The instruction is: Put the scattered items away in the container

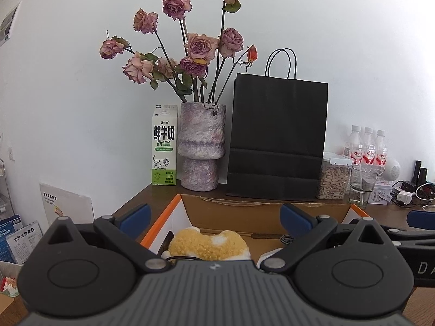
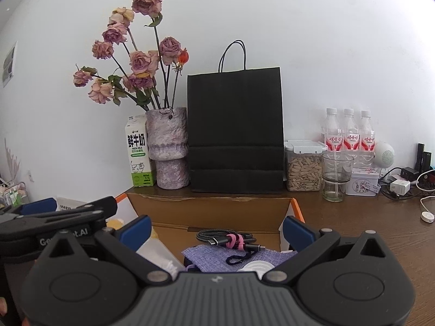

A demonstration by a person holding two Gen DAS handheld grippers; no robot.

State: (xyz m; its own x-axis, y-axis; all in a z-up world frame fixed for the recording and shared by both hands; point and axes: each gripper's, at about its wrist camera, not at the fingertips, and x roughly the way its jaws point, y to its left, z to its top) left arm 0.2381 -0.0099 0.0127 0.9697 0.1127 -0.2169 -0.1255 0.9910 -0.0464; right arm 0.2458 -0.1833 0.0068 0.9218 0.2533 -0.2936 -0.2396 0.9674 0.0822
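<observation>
An open cardboard box [image 1: 233, 210] with orange-edged flaps sits on the wooden desk; it also shows in the right wrist view [image 2: 212, 209]. In it lie a yellow plush toy [image 1: 209, 245], a coiled braided cable with a pink tie [image 2: 228, 240], a purple fabric pouch [image 2: 217, 258] and a white round item [image 2: 257, 267]. My left gripper [image 1: 214, 217] is open and empty above the box's left part. My right gripper [image 2: 217, 229] is open and empty above the right part. The left gripper shows in the right wrist view at the left edge [image 2: 54, 217].
Behind the box stand a milk carton [image 1: 164, 145], a purple vase of dried roses [image 1: 201, 146], a black paper bag [image 1: 277, 138], a seed jar [image 2: 303, 169], a glass [image 2: 335, 178], three water bottles [image 2: 350, 135] and a tin [image 2: 363, 182]. Chargers and cables [image 2: 402, 184] lie at right.
</observation>
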